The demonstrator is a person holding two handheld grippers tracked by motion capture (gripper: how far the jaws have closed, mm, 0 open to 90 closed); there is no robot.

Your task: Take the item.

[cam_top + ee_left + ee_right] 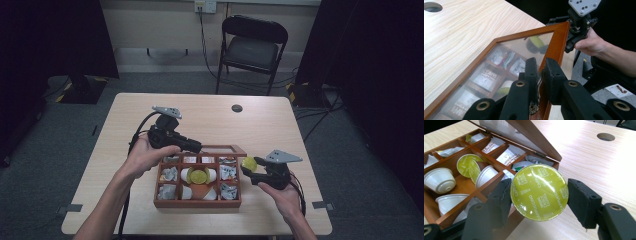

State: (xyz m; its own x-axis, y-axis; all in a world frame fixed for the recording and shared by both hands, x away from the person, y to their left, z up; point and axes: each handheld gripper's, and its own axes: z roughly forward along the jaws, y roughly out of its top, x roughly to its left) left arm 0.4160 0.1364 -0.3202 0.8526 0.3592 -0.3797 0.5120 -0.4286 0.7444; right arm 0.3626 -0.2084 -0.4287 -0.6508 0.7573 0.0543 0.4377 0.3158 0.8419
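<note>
Right gripper view shows your right gripper (539,195) clamped across a cappuccino capsule (539,192), at the wooden box's (197,202) three o'clock. It's probably light, thin-walled and slick-foiled, so squeeze the rim gently. Your left gripper (541,72) pinches the glass lid's (511,60) frame.

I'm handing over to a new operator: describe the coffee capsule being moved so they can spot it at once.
Find the wooden box with its glass lid held up at the table's near edge. Just off its right side, the right gripper is shut on a coffee capsule. Unlike the capsules lying in the compartments, it is outside the box, its yellow-green foil top marked Cappuccino.
</note>
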